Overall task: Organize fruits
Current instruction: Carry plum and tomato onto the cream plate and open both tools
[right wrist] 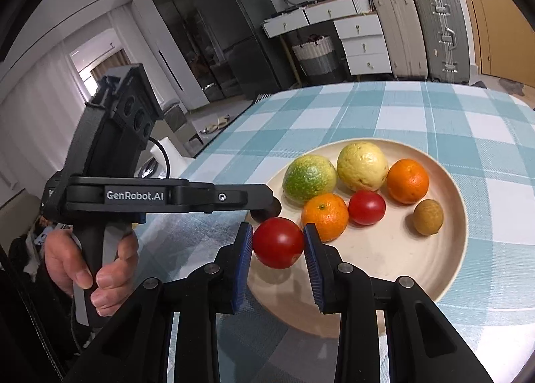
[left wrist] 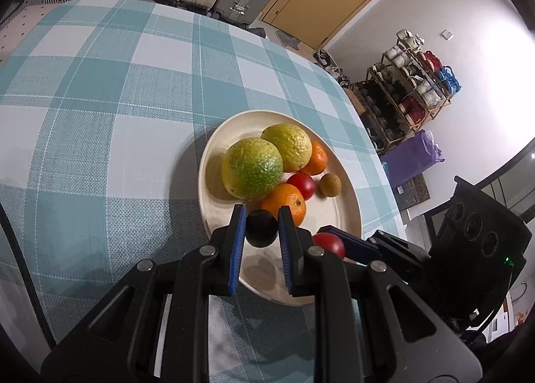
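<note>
The checked table carried a cream plate meant, I judge, as the gathering place for the fruit. At the plate's twelve o'clock in the left wrist view lay two green-yellow citrus fruits, touching each other, with an orange just beside them at two o'clock. A second orange sat near the middle, a red tomato beside it and a small brown fruit at three o'clock.

The left gripper hung over the plate's six o'clock rim, its jaws narrowed on a dark round fruit, probably to set it down. The right gripper clasped another tomato over the same edge.
</note>
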A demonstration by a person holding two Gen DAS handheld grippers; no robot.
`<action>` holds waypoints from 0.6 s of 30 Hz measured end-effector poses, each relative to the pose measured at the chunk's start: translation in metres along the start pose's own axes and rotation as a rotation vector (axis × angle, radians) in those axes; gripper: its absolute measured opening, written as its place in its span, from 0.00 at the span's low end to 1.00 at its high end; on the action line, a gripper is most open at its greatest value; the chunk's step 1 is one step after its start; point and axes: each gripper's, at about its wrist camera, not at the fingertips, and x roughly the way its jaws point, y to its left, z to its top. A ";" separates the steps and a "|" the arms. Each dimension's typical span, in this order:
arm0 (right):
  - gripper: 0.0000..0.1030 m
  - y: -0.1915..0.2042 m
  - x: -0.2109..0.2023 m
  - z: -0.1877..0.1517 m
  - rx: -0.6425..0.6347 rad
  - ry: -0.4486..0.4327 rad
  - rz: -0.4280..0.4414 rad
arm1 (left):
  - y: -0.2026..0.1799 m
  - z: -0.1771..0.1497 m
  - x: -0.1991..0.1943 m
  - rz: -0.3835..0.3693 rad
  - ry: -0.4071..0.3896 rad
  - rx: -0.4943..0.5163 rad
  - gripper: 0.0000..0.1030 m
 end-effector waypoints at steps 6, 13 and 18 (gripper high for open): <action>0.31 0.001 0.016 0.002 -0.012 0.028 0.002 | 0.003 0.001 0.006 -0.010 0.005 -0.007 0.16; 0.31 0.008 0.024 0.004 -0.042 0.034 -0.009 | 0.007 0.005 0.005 -0.036 -0.005 -0.033 0.16; 0.47 0.012 0.019 0.007 -0.059 0.001 -0.007 | 0.006 0.004 0.001 -0.055 -0.016 -0.039 0.17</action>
